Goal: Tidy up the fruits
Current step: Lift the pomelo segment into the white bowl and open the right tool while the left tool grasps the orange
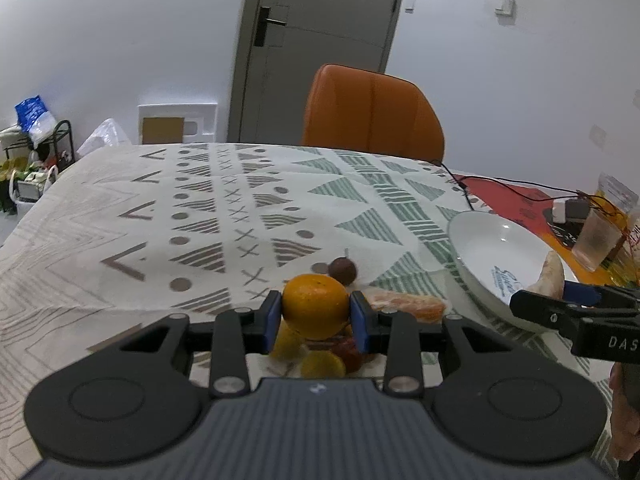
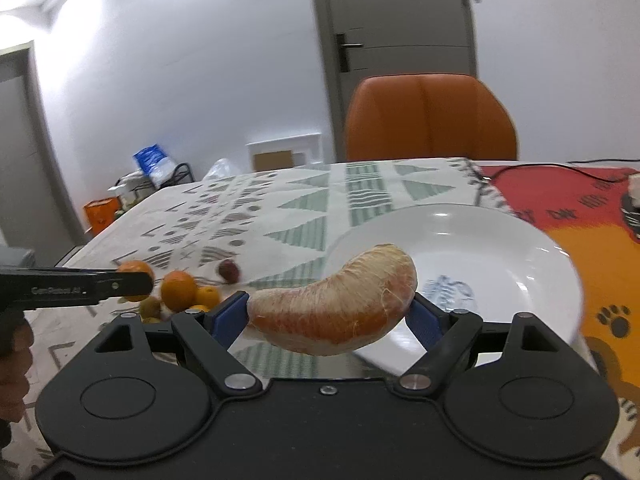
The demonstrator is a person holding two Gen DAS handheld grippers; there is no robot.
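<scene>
**Two fruits gripped, plate waiting**

Left tongs [image 1: 315, 314] clenched on an orange [image 1: 315, 305], blue pads [image 1: 273, 320] pressed to both its sides, lifted clear of the cloth [image 1: 120, 216]. Just below and behind those tongs, a blurred small heap: two yellow fruits [image 1: 322, 364] and a red one [image 1: 347, 354]. Just ahead of the tips, a brown round fruit [image 1: 342, 270] with a short stalk; ahead and slightly right, a peeled segment [image 1: 408, 305] flat on the cloth. Further right of the left tongs, a white plate [image 1: 480, 236], its rim touching none of the loose fruit.

Right tongs [image 2: 328, 314] spread wide yet grasping a large peeled pomelo wedge [image 2: 334, 304] end to end, held crosswise between the pads. Directly ahead of and under the wedge, the plate [image 2: 520, 248]; nothing seen lying in it. To the left of the right tongs, the left tongs' finger [image 2: 92, 287] with the orange [image 2: 134, 267], and close by more small oranges [image 2: 179, 289] and a reddish fruit [image 2: 229, 269] on the cloth. Beyond the table's far edge, an orange chair [image 2: 430, 118].
</scene>
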